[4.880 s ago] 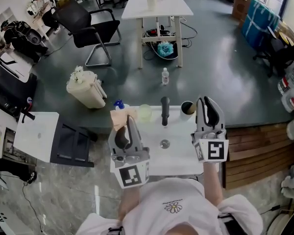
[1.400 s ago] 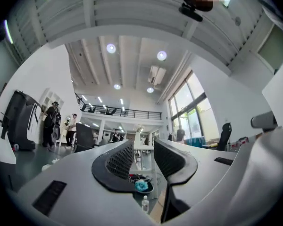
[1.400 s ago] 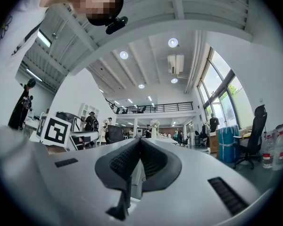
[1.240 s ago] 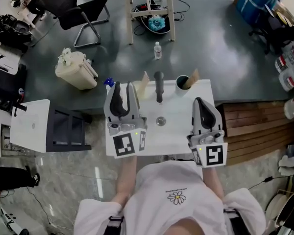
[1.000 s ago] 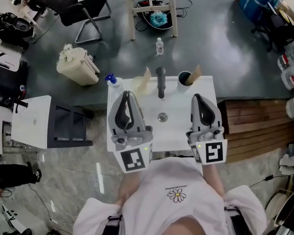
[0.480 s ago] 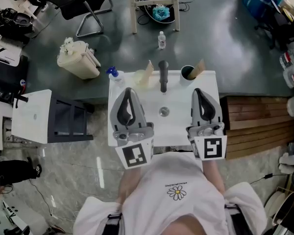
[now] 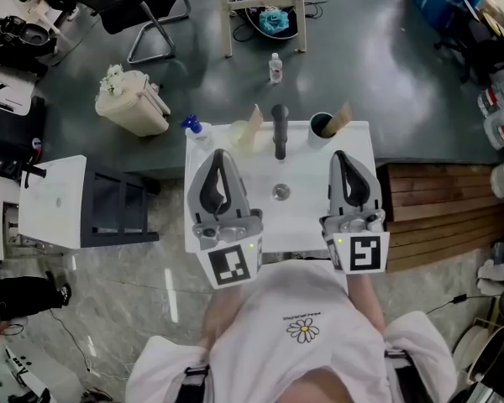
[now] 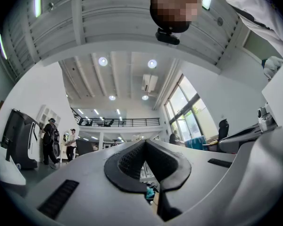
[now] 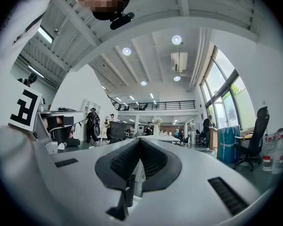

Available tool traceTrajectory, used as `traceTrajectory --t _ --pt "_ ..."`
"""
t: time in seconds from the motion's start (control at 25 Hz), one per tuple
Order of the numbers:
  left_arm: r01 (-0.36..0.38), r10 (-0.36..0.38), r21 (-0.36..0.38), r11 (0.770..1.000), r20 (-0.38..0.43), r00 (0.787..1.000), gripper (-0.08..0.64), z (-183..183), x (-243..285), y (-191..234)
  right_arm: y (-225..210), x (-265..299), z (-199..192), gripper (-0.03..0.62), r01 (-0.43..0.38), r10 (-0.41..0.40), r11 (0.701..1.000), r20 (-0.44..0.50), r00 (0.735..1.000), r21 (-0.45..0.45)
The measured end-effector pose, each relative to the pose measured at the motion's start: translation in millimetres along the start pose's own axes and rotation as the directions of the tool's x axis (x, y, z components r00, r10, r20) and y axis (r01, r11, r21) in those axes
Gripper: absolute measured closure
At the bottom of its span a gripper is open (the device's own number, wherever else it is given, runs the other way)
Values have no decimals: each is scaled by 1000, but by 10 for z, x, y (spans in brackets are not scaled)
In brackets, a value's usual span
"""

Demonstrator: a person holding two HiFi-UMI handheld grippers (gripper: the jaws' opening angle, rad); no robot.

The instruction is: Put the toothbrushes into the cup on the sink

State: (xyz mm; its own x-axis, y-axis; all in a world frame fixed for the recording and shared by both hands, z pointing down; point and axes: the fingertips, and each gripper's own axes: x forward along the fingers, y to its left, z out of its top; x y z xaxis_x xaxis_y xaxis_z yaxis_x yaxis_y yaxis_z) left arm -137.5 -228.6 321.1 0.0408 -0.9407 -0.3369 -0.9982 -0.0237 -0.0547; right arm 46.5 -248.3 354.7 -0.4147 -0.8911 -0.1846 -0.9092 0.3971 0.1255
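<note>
A white sink (image 7: 302, 217) with a black faucet (image 7: 279, 141) and a drain (image 7: 280, 192) lies in front of me. At its back right stands a dark cup (image 7: 319, 125) with a tan toothbrush (image 7: 343, 115) leaning out of it. At the back left a pale green cup (image 7: 238, 133) holds another tan toothbrush (image 7: 254, 122). My left gripper (image 7: 219, 153) (image 8: 145, 143) hovers over the sink's left side, shut and empty. On the right side my right gripper (image 7: 342, 154) (image 9: 140, 140) is also shut with nothing in it. Both gripper views look out into the room.
A blue spray bottle (image 7: 193, 128) stands on the sink's back left corner. On the floor beyond are a water bottle (image 7: 275, 67), a cream bin (image 7: 134, 103), a black chair (image 7: 143, 7) and table legs. A white cabinet (image 7: 55, 201) is at the left, wooden boards (image 7: 428, 217) at the right.
The left gripper drew back from the pale green cup towards me and its jaws came together. The right gripper barely moved.
</note>
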Motion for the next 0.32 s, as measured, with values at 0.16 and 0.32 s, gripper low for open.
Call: traceTrajectory --t 0.16,0.32 --pt "1 -1 0 1000 -6 1000 543 -5 16 19 4 23 23 580 2 -2 1000 4 1000 8" --pt "-2 2 -2 1000 -12 1000 543 -43 29 50 15 39 -16 580 4 -3 1000 -8 1000 9"
